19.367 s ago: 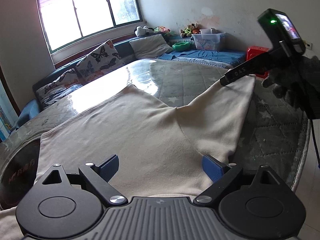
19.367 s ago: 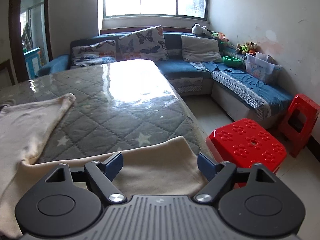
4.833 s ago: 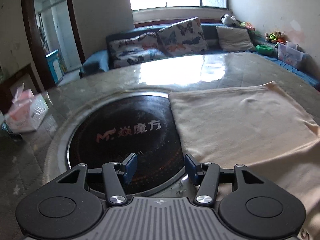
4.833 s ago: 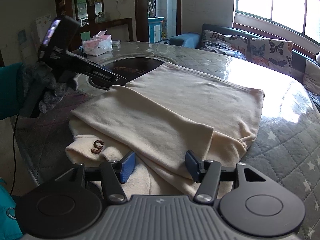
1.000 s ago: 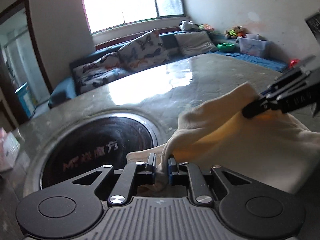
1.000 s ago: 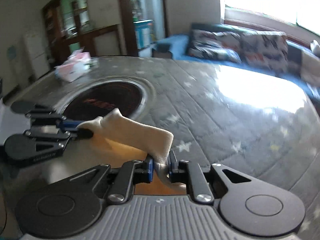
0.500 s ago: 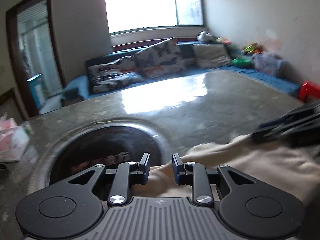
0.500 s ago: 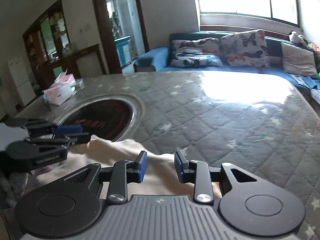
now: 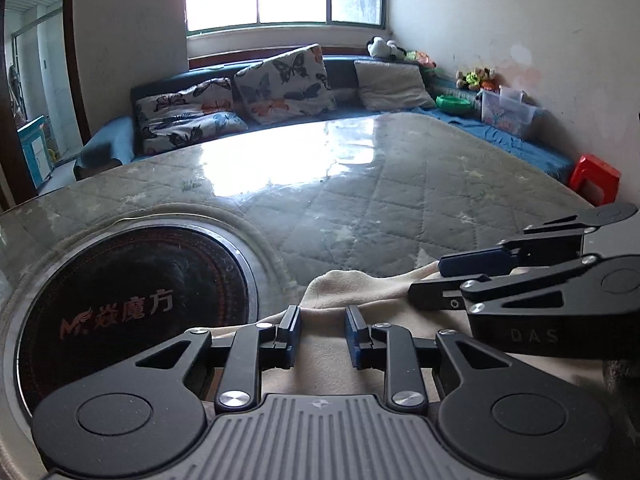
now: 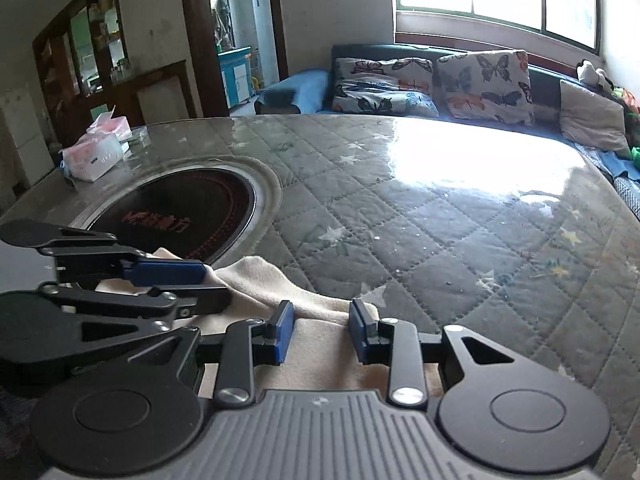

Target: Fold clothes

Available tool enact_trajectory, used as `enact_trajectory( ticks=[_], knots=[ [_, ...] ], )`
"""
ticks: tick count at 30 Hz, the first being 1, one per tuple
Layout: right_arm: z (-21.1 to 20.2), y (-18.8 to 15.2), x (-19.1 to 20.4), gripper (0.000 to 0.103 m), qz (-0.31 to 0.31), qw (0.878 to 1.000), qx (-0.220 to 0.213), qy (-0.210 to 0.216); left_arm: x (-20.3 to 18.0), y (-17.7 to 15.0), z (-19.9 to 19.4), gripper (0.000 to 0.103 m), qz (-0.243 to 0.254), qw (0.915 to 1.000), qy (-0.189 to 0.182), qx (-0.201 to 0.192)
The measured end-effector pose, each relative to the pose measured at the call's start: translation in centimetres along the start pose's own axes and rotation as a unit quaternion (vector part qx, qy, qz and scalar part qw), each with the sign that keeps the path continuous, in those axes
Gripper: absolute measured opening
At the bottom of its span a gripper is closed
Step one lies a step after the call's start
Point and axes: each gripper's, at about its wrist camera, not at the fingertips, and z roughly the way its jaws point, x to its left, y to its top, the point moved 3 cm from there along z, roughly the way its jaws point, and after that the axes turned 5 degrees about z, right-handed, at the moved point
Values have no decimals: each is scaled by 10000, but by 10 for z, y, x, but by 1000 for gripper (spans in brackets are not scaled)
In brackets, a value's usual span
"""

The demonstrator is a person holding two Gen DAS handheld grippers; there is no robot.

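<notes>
Lying folded at the near edge of the bench [image 9: 400, 208], the cream garment [image 9: 360, 292] sits directly under and ahead of both tools. Its far folded edge bulges just past the fingertips in each view; the burner [image 9: 132, 304], a dark round inset, lies just to its left.

Left gripper [image 9: 322, 328]: held low over the cloth [image 10: 308, 340], pointing toward the sofa [image 9: 280, 92]. Jaws stand partly apart with a clear gap; cloth shows between and beneath the blue pads [image 9: 294, 326], but nothing is clamped. Whether the pads brush the fabric cannot be told.

Right gripper [image 10: 321, 330]: likewise low and level, close beside the left one, their fingers nearly side by side. Jaws parted by a similar gap, holding nothing; the folded edge runs across just ahead of the pads [image 10: 285, 326].

Seen from the right camera, the left gripper [image 10: 200, 284] rests on or just above the fold's left end. A tissue box [image 10: 94, 152] stands well apart, beyond the burner [image 10: 176, 216].
</notes>
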Motion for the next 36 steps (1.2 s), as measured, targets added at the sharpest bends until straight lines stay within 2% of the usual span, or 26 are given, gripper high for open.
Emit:
enact_trajectory(
  ticks=[10, 16, 21, 26, 28, 36],
  knots=[
    [-19, 1, -2, 31, 88, 9998, -182, 89, -2, -2, 0, 28, 17, 10000, 53, -64],
    [-19, -7, -9, 30, 132, 9999, -31, 45, -3, -3, -1, 29, 39, 9999, 76, -87],
    [-31, -9, -14, 30, 223, 9996, -180, 3, -1, -6, 0, 32, -24, 9999, 91, -136],
    [-30, -19, -23, 30, 260, 9996, -46, -126, -2, -6, -1, 33, 11, 9998, 140, -143],
    [-30, -20, -31, 27, 385, 9992, -61, -124, -2, -6, -1, 34, 31, 9998, 158, -138],
    [-48, -19, -40, 27, 417, 9985, -244, -249, 0, -9, -14, 43, 9, 9998, 167, -110]
  ],
)
